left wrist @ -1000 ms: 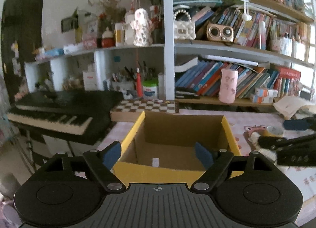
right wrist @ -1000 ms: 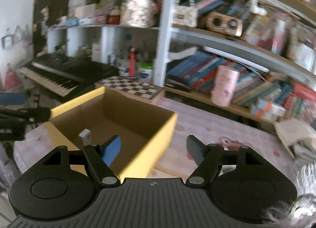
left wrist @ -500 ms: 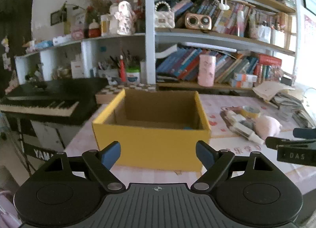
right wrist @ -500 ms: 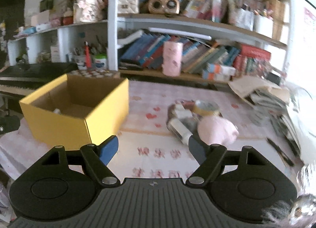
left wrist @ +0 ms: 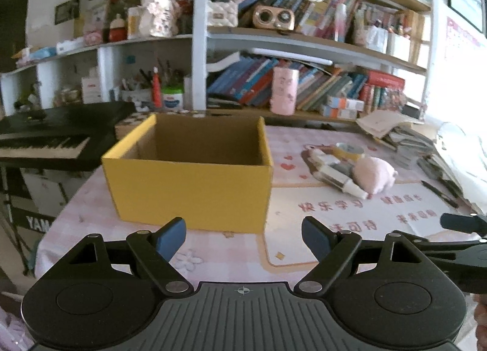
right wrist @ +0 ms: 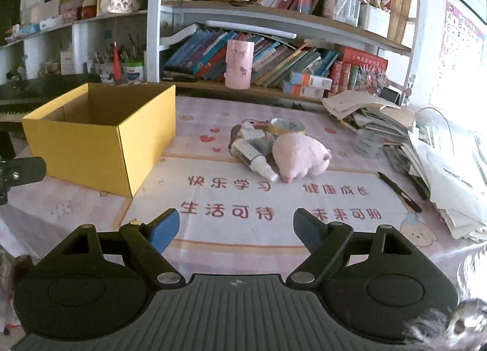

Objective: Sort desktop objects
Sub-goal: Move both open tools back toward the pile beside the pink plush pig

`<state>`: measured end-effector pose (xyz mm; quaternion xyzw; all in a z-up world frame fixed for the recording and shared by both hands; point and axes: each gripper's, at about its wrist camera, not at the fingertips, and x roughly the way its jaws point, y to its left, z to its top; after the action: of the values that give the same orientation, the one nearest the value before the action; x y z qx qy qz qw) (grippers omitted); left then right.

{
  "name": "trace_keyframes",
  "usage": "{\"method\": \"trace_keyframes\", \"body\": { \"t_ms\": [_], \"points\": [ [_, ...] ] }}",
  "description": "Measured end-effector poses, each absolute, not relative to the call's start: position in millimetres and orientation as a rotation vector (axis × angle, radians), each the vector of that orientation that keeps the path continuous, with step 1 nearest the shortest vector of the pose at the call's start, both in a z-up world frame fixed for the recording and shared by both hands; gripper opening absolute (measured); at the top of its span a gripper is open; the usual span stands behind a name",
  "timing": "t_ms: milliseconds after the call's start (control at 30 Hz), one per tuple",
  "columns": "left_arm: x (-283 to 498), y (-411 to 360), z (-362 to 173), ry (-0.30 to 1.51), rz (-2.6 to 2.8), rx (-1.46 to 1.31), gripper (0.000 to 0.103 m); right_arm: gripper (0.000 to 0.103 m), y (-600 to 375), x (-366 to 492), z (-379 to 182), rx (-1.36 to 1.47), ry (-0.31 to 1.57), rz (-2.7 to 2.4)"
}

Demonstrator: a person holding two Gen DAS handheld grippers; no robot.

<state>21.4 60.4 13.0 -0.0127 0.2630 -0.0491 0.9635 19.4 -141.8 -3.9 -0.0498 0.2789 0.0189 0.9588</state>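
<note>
A yellow cardboard box (left wrist: 188, 186) (right wrist: 91, 150) stands open-topped on the pink tablecloth, its floor hidden from here. Right of it lies a small heap: a pink plush pig (right wrist: 299, 154) (left wrist: 374, 173), a white spray bottle (right wrist: 254, 162) (left wrist: 341, 180) and a roll of tape (right wrist: 287, 126) (left wrist: 348, 150). My left gripper (left wrist: 243, 235) hangs open and empty in front of the box's near wall. My right gripper (right wrist: 234, 227) hovers over the printed mat short of the heap, its jaws opening with nothing between them. A black pen (right wrist: 398, 191) lies further right.
A pile of papers and books (right wrist: 426, 144) crowds the table's right side. Bookshelves (right wrist: 274, 55) run along the back, with a pink cup (right wrist: 239, 64) on the lowest shelf. A black keyboard (left wrist: 45, 144) stands left of the table, beyond its edge.
Both grippers have drawn back from above the box and sunk lower; the box now sits further off. The right view has swung right onto the heap, and its jaws have widened a little.
</note>
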Motion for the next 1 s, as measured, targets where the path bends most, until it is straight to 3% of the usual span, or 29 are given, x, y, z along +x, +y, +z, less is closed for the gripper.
{"method": "trace_keyframes", "body": {
  "t_ms": [1000],
  "points": [
    [72, -50, -5, 0.628, -0.317, 0.080, 0.086, 0.083, -225, 57, -19, -0.068, 0.669, -0.076]
  ]
}}
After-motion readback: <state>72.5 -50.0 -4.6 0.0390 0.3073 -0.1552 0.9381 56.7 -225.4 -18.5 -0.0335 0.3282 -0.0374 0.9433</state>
